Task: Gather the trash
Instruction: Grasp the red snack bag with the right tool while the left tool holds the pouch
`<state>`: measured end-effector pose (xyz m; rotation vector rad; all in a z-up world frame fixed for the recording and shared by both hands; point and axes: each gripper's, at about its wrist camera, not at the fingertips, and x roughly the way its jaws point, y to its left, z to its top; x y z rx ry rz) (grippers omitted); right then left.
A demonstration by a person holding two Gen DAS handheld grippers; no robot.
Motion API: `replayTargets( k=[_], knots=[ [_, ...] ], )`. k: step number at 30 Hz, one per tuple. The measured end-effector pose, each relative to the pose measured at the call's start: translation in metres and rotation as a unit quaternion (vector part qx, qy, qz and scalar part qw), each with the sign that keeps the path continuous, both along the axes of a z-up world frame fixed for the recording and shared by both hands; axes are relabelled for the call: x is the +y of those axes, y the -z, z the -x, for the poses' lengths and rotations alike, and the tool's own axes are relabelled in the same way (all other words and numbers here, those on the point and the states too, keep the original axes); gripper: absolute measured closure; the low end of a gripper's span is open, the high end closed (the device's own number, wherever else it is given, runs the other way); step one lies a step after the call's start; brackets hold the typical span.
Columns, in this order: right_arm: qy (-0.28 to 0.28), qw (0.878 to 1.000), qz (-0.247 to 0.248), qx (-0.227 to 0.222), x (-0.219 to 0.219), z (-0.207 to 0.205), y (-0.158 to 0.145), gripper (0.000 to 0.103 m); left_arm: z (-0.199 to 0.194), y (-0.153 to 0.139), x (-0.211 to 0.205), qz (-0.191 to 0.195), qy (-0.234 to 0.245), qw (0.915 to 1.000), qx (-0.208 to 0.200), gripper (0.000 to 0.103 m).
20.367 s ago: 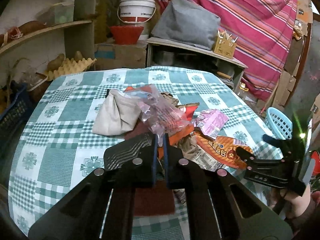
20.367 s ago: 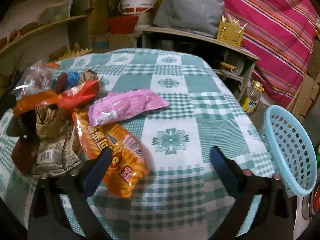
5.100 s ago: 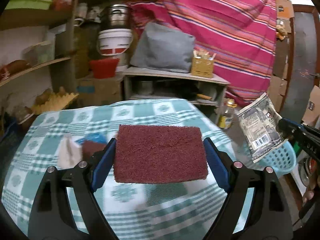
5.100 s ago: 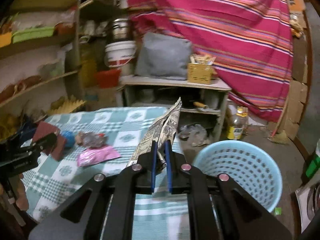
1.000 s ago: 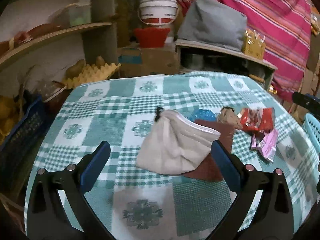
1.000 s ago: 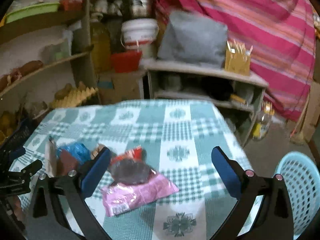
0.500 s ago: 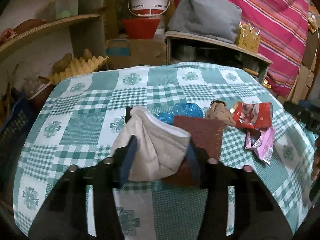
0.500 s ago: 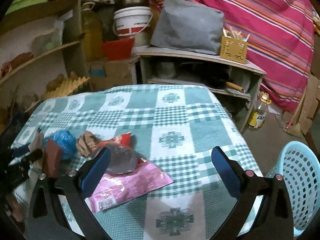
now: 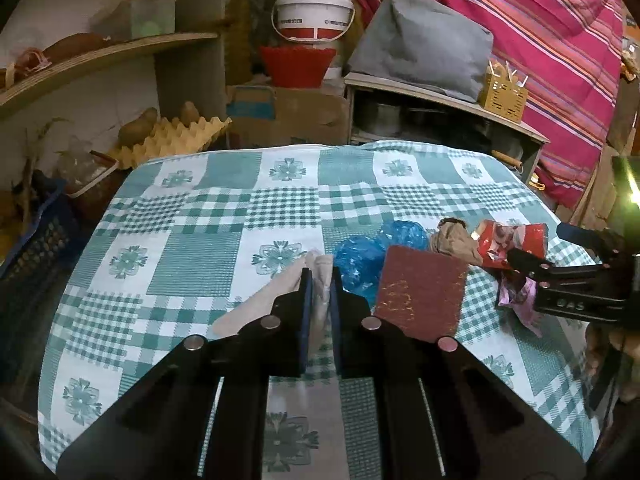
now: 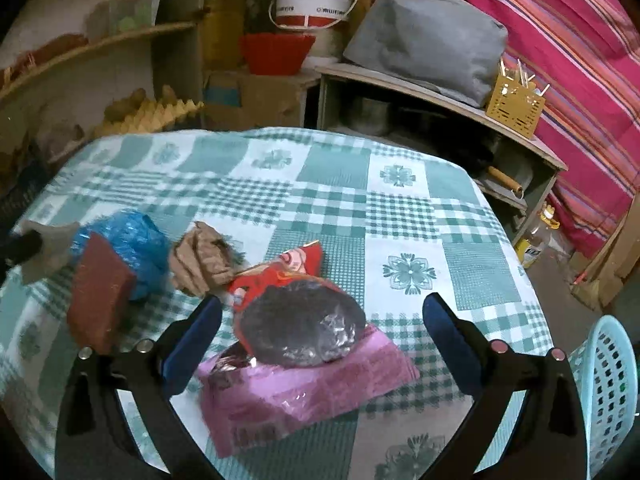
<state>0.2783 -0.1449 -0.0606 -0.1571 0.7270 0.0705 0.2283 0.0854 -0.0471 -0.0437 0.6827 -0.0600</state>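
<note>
My left gripper (image 9: 320,280) is shut on a beige cloth pouch (image 9: 260,300) at the table's middle; the pouch also shows in the right wrist view (image 10: 48,248). Beside it lie a maroon scouring pad (image 9: 420,296), a crumpled blue bag (image 9: 376,252), a brown paper wad (image 9: 456,240) and a red wrapper (image 9: 516,240). My right gripper (image 10: 320,320) is open, its fingers on either side of a dark foil wrapper (image 10: 300,328) that lies on the red wrapper (image 10: 296,264) and a pink packet (image 10: 304,392).
A light blue trash basket (image 10: 608,392) stands off the table's right edge. The table has a green checked cloth (image 9: 224,216). Behind are shelves with an egg tray (image 9: 172,136), a white bucket (image 9: 312,12), a grey cushion (image 9: 420,48) and a striped curtain (image 9: 540,40).
My left gripper has closed on the beige pouch, which was lying loose between its open fingers. My right gripper has moved down and forward over the dark foil wrapper and pink packet.
</note>
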Motion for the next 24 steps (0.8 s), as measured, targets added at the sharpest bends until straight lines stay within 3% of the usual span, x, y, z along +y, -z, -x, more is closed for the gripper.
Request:
replayTargets(
  k=[2, 3, 4, 6, 8, 9, 13, 24],
  knots=[
    [0.000, 1.000, 0.008, 0.004, 0.001, -0.003, 0.004, 0.031, -0.001, 0.001, 0.002, 0.000, -0.002, 1.0000, 0.001, 0.096],
    [-0.005, 1.000, 0.005, 0.015, 0.000, -0.005, 0.006, 0.050, -0.001, 0.001, 0.003, -0.001, -0.003, 1.0000, 0.002, 0.096],
    [-0.009, 1.000, -0.004, 0.024, -0.001, -0.007, 0.008, 0.059, -0.002, 0.001, 0.003, -0.002, -0.003, 1.0000, 0.002, 0.096],
    [-0.015, 0.999, -0.023, 0.031, -0.005, -0.008, 0.010, 0.064, -0.003, 0.002, 0.004, -0.003, -0.004, 1.0000, 0.002, 0.096],
    [-0.021, 0.999, -0.028, 0.028, -0.007, -0.007, 0.009, 0.076, -0.003, 0.001, 0.004, -0.003, -0.006, 1.0000, 0.002, 0.096],
    [-0.024, 0.999, -0.031, 0.028, -0.008, -0.007, 0.008, 0.095, -0.003, 0.001, 0.004, -0.004, -0.006, 1.0000, 0.001, 0.099],
    [-0.027, 0.999, -0.039, 0.014, -0.012, -0.004, 0.002, 0.100, -0.001, -0.003, 0.006, -0.008, -0.012, 0.9999, -0.006, 0.099],
    [-0.022, 0.997, -0.063, -0.031, -0.038, 0.023, -0.033, 0.100, 0.008, -0.022, 0.016, 0.006, -0.028, 0.9991, -0.030, 0.099]
  ],
)
